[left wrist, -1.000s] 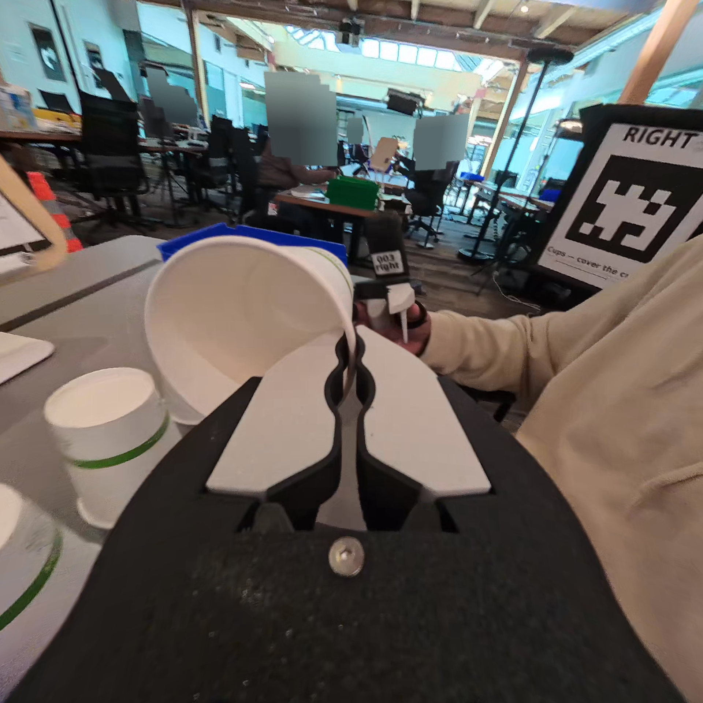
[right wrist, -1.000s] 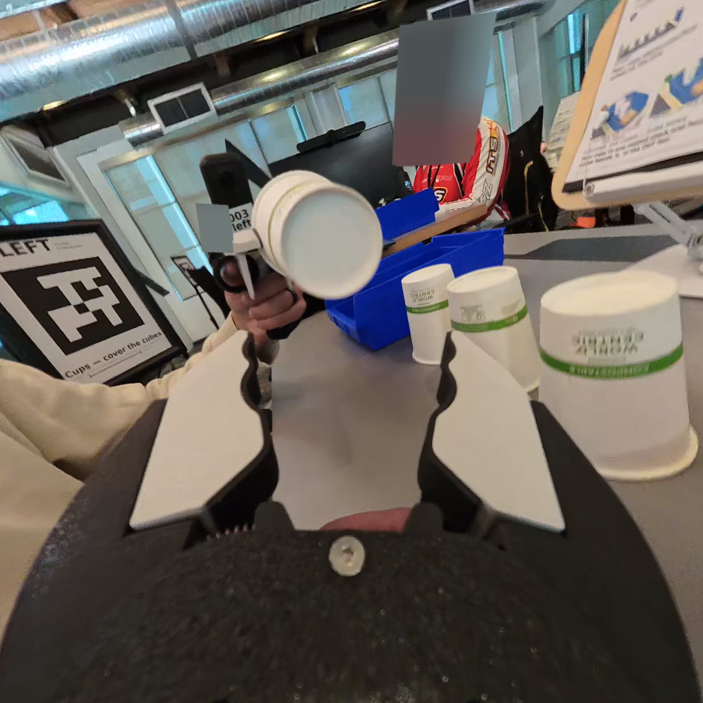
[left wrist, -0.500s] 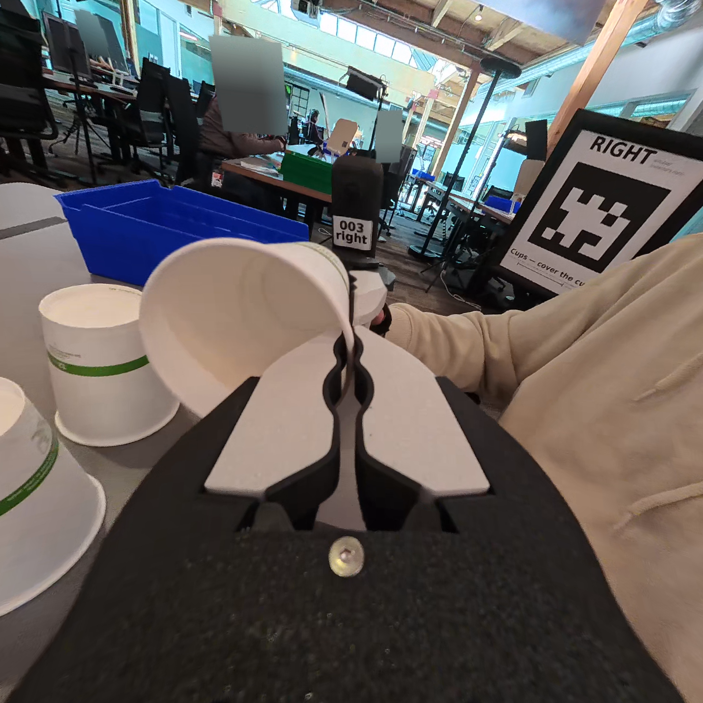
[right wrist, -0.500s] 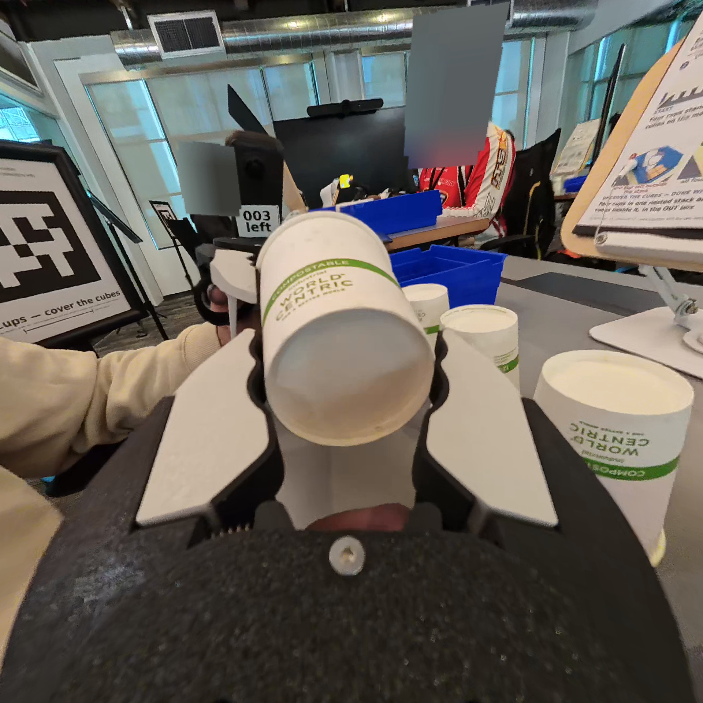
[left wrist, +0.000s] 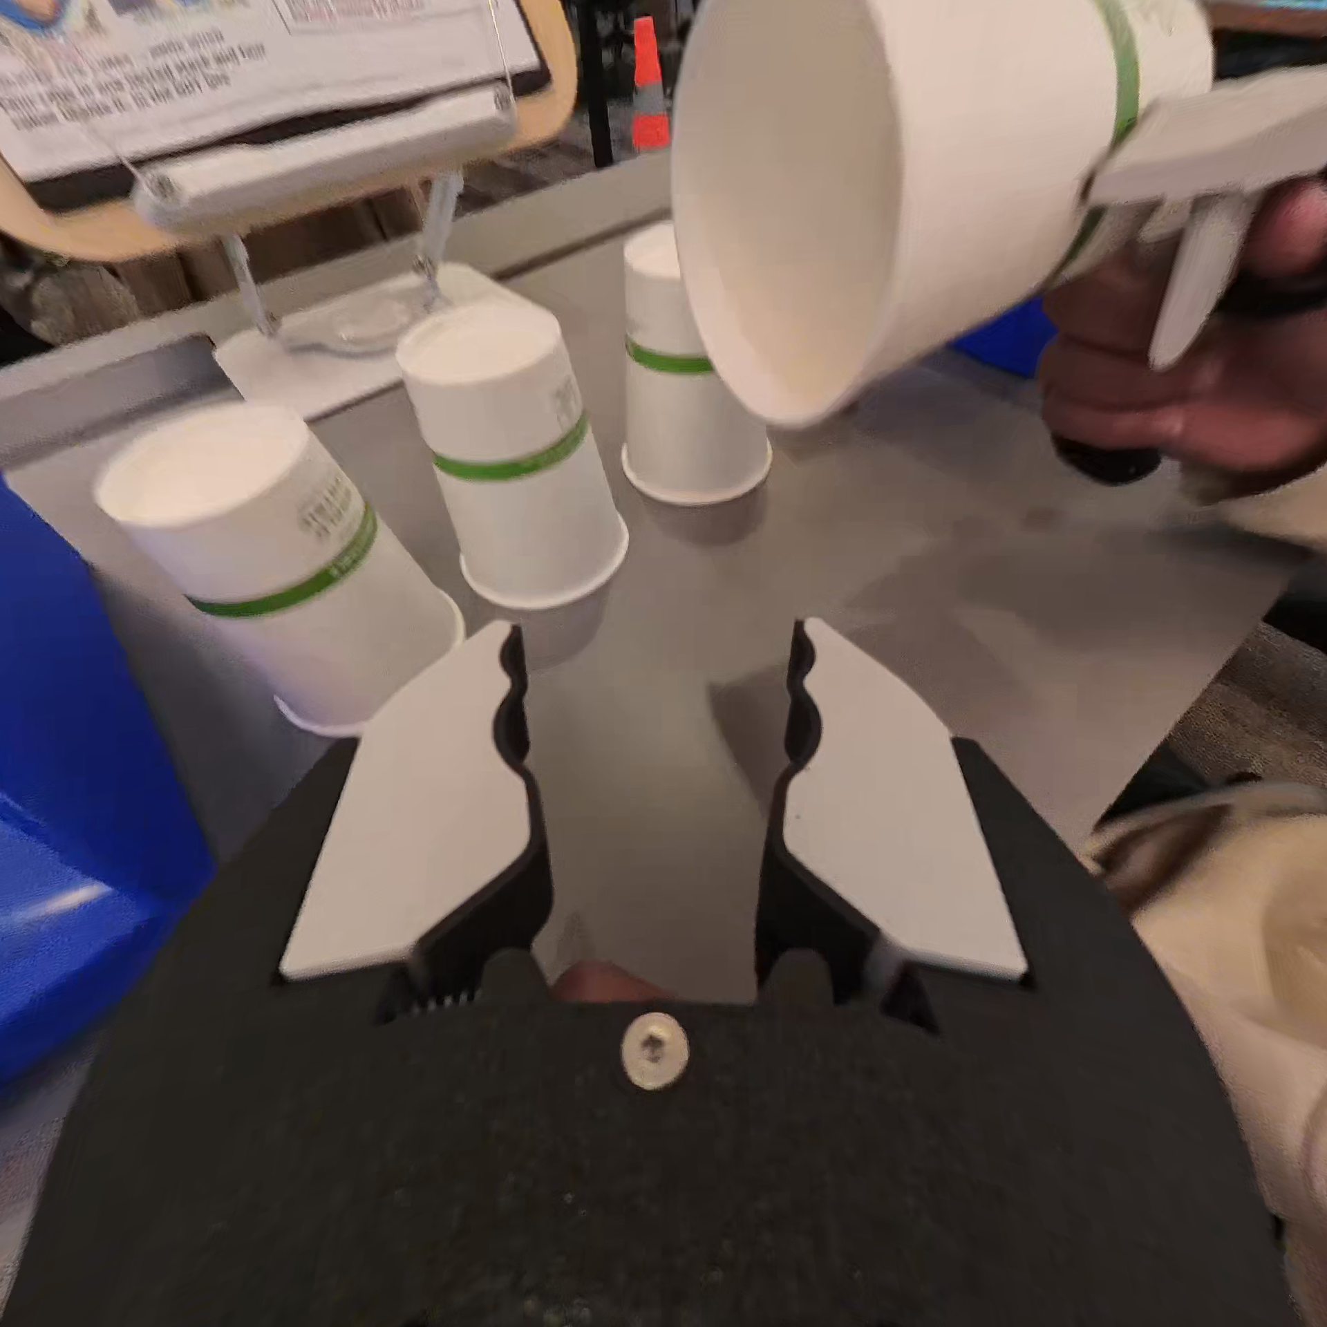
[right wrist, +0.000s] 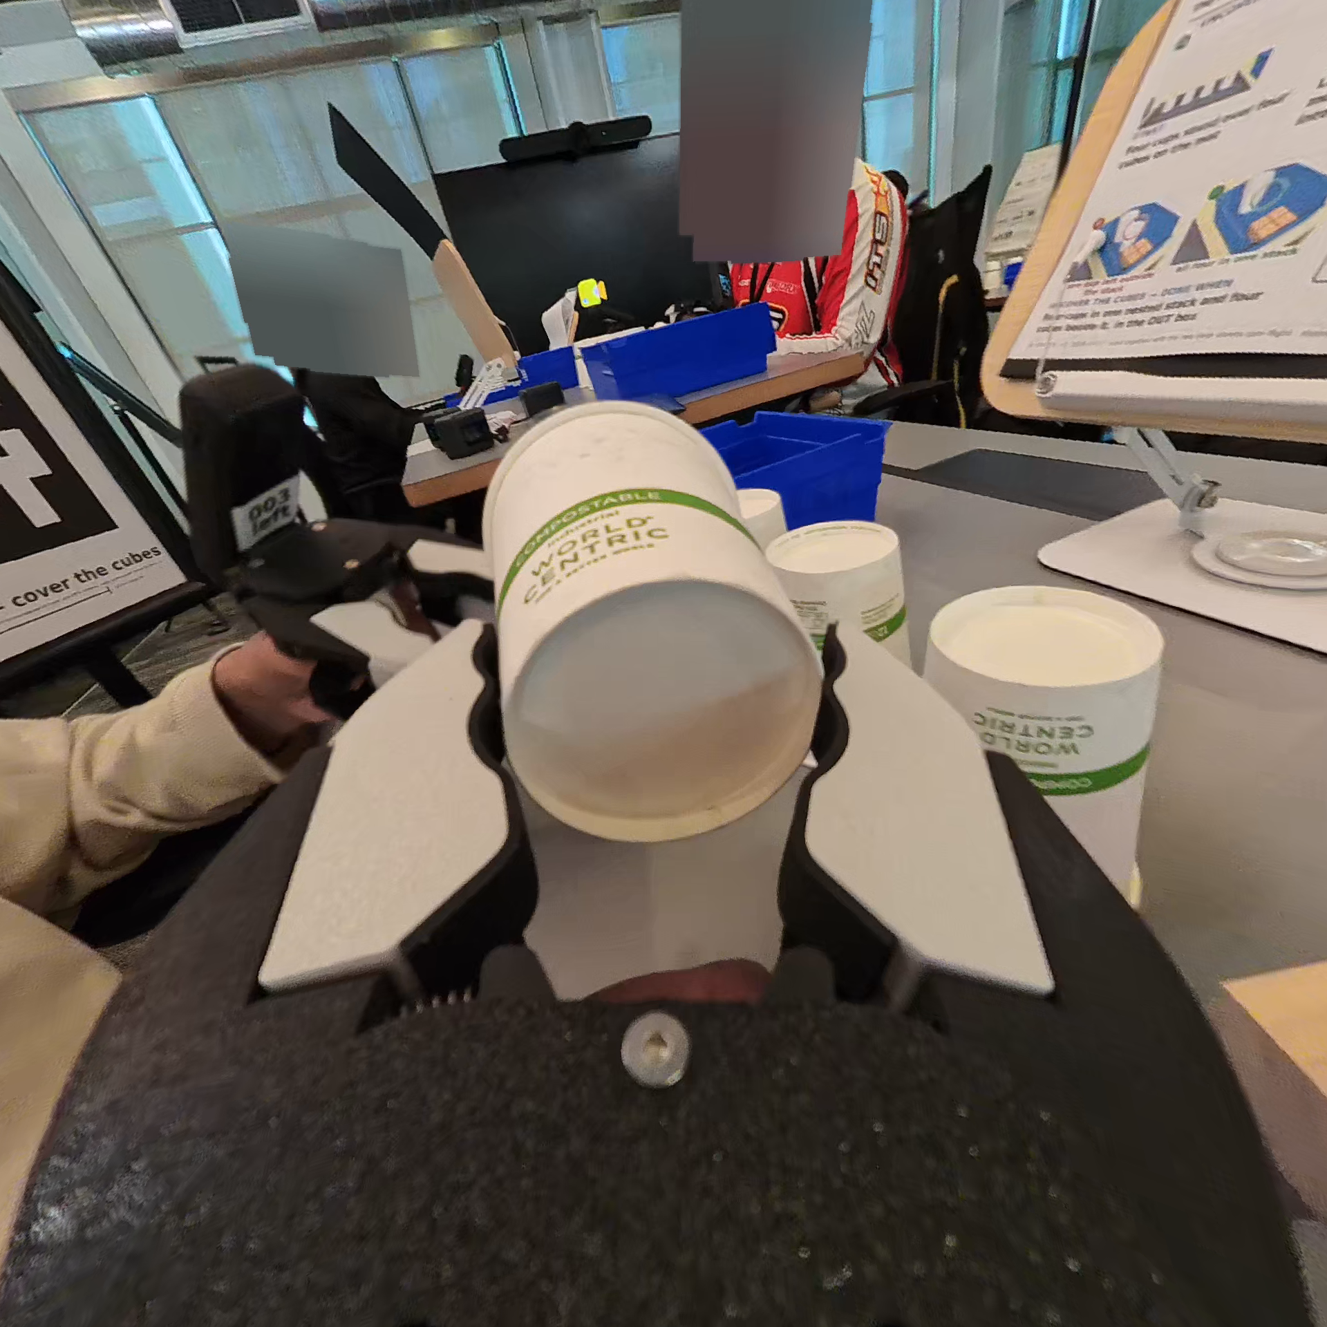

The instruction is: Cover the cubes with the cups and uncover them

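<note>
Now, in the left wrist view, the left gripper (left wrist: 657, 639) is seen with its jaws spread wide and nothing between them, above the grey tabletop (left wrist: 897, 596). Three white paper cups with green bands are found upside down on that table in the middle left of the frame: a near one (left wrist: 266, 567), a middle one (left wrist: 513, 452) and a far one (left wrist: 682, 388). No cubes are visible. At the upper right, a fourth white green-banded paper cup (left wrist: 912, 187) is held on its side in the air, its mouth turned toward the camera. A blue plastic bin (left wrist: 64, 790) is seen at the left edge, and a wooden-framed instruction board (left wrist: 273, 108) at the upper left.

In the right wrist view, the right gripper (right wrist: 653, 639) is closed on the tilted cup (right wrist: 639, 625), whose base faces the camera at frame centre. The upturned cups (right wrist: 1041, 711) are seen at the right, and the left gripper (right wrist: 402, 589), jaws apart, at the middle left.
</note>
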A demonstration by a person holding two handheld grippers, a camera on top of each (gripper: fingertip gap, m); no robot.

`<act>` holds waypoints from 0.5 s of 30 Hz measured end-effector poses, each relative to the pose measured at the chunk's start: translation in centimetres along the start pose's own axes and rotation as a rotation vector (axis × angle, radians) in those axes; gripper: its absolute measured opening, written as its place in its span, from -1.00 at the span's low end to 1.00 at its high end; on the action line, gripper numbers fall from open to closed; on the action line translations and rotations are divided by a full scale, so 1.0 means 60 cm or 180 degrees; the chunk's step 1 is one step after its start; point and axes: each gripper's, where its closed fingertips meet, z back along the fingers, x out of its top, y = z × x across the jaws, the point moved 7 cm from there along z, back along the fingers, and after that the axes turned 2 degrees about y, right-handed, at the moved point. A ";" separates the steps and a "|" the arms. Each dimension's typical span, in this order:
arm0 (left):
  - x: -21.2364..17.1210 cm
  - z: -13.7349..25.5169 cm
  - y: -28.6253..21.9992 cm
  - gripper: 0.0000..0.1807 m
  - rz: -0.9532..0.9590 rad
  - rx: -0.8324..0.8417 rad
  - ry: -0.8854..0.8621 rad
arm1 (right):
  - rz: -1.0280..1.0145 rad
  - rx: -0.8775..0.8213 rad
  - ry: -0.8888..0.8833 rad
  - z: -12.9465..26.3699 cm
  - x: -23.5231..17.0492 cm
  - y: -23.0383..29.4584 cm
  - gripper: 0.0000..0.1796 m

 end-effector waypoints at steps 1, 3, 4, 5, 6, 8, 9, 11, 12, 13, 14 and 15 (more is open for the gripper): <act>-0.012 -0.002 -0.007 -0.20 0.0021 -0.0015 0.0087 | 0.0000 -0.0071 0.0059 0.004 0.003 -0.004 -0.06; -0.024 -0.006 -0.013 -0.15 0.0061 -0.0047 0.0196 | 0.0139 -0.0350 0.0303 0.026 0.031 -0.012 -0.06; -0.025 -0.007 -0.016 -0.15 0.0097 -0.0100 0.0198 | 0.0266 -0.0525 0.0481 0.044 0.055 -0.016 -0.06; -0.024 -0.007 -0.019 -0.15 0.0127 -0.0153 0.0190 | 0.0407 -0.0753 0.0656 0.064 0.084 -0.023 -0.06; -0.023 -0.007 -0.020 -0.15 0.0150 -0.0188 0.0179 | 0.0524 -0.0967 0.0872 0.084 0.113 -0.032 -0.06; -0.020 -0.005 -0.024 -0.16 0.0116 -0.0238 0.0148 | 0.0774 -0.1222 0.1541 0.113 0.159 -0.054 -0.06; -0.020 -0.004 -0.023 -0.18 0.0084 -0.0194 0.0146 | 0.0940 -0.1334 0.1929 0.122 0.175 -0.070 -0.06; -0.021 -0.003 -0.020 -0.19 0.0004 -0.0063 0.0185 | 0.1186 -0.1296 0.2700 0.122 0.186 -0.103 -0.05; -0.021 -0.004 -0.019 -0.20 -0.0040 -0.0018 0.0190 | 0.1232 -0.1202 0.3052 0.116 0.181 -0.120 -0.05; -0.021 -0.003 -0.019 -0.20 -0.0060 0.0016 0.0174 | 0.1238 -0.1157 0.3358 0.107 0.174 -0.138 -0.05; -0.020 -0.003 -0.019 -0.22 -0.0061 0.0016 0.0165 | 0.1236 -0.1153 0.3654 0.098 0.162 -0.157 -0.05; -0.019 -0.003 -0.020 -0.22 -0.0055 -0.0003 0.0176 | 0.1244 -0.1115 0.3926 0.086 0.149 -0.173 -0.05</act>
